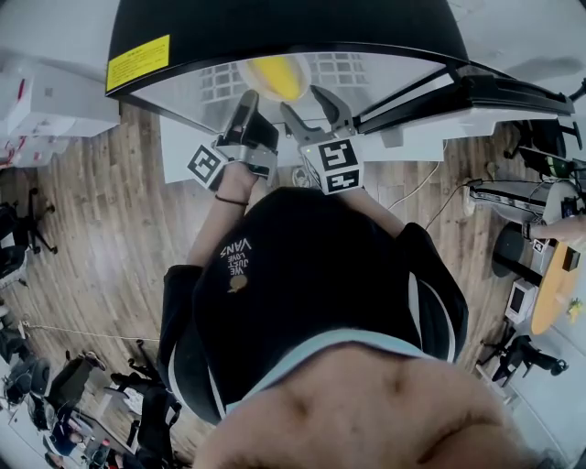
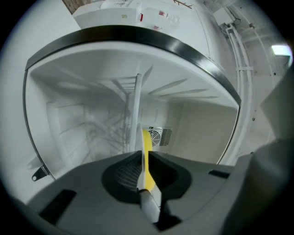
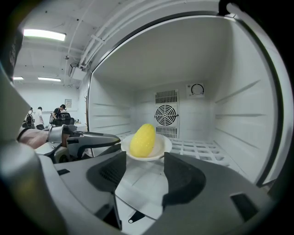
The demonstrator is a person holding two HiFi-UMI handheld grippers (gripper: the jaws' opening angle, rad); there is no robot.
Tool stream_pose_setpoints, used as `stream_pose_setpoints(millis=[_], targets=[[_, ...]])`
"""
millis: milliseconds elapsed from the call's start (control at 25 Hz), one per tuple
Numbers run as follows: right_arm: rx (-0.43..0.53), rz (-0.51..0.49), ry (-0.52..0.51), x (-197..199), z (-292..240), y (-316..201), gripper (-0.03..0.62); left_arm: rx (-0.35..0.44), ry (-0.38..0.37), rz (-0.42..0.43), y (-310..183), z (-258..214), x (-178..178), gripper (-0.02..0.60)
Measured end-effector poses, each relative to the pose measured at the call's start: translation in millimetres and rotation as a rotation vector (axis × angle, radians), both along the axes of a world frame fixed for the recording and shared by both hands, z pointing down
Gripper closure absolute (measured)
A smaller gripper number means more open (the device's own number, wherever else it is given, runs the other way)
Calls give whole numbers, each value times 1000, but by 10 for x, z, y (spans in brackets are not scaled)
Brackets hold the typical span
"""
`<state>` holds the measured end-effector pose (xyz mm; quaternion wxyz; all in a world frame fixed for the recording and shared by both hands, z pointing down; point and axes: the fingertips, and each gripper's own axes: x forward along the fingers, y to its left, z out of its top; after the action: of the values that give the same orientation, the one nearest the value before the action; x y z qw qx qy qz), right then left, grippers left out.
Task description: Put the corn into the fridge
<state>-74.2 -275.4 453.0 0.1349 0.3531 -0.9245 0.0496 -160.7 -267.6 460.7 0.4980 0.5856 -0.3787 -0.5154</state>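
Note:
A yellow corn [image 3: 143,140] lies on a small white plate [image 3: 159,149] held in the open fridge [image 3: 239,114]. My left gripper [image 2: 144,179] is shut on the plate's rim [image 2: 149,203]; the plate shows edge-on between its jaws, with the corn [image 2: 146,153] above it. In the right gripper view the left gripper [image 3: 87,139] reaches in from the left. My right gripper [image 3: 144,172] is open just in front of the plate, holding nothing. In the head view the corn [image 1: 275,78] sits inside the fridge ahead of both grippers [image 1: 245,124] [image 1: 320,110]. Whether the plate rests on the shelf is unclear.
A round fan grille [image 3: 166,114] and a dial [image 3: 197,89] sit on the fridge's back wall. A white wire shelf [image 3: 202,149] runs along the bottom right. The fridge's black top [image 1: 275,27] is ahead. People stand far off at the left [image 3: 39,114].

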Motion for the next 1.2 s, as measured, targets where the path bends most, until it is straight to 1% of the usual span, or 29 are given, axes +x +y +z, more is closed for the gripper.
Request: stream_pose_setpoints(millis=[480, 1200], targets=[[-8, -11, 12, 7, 20, -123, 333, -8, -3, -13, 35, -13, 4, 545], [-7, -29, 7, -61, 25, -241, 333, -25, 10, -31, 88, 58, -44, 563]])
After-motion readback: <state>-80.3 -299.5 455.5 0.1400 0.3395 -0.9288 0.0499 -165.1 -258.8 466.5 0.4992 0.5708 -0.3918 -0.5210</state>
